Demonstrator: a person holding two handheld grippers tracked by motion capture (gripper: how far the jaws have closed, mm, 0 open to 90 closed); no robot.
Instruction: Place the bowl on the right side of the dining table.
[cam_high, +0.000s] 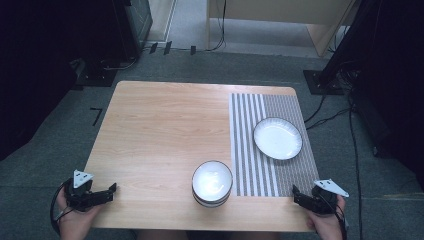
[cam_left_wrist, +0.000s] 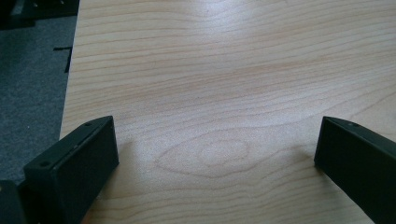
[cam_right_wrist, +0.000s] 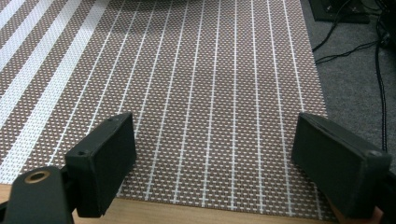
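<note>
Both grippers rest at the tabletop's near corners: left gripper (cam_high: 102, 195) and right gripper (cam_high: 300, 197), jaws apart (nothing between them). 2 stacked bowls (cam_high: 212, 183) sit at the near edge, beside the striped placemat (cam_high: 255, 165).

A light wooden tabletop (cam_high: 160, 135) with rounded corners stands on grey carpet (cam_high: 45, 150). Beyond its far edge is pale wooden furniture (cam_high: 280, 20) with a cable hanging down in front. Dark equipment stands at both sides, with black cables (cam_high: 325, 112) trailing over the carpet at the right. Black tape marks (cam_high: 96, 116) lie on the carpet at the left. The light is even and soft.
</note>
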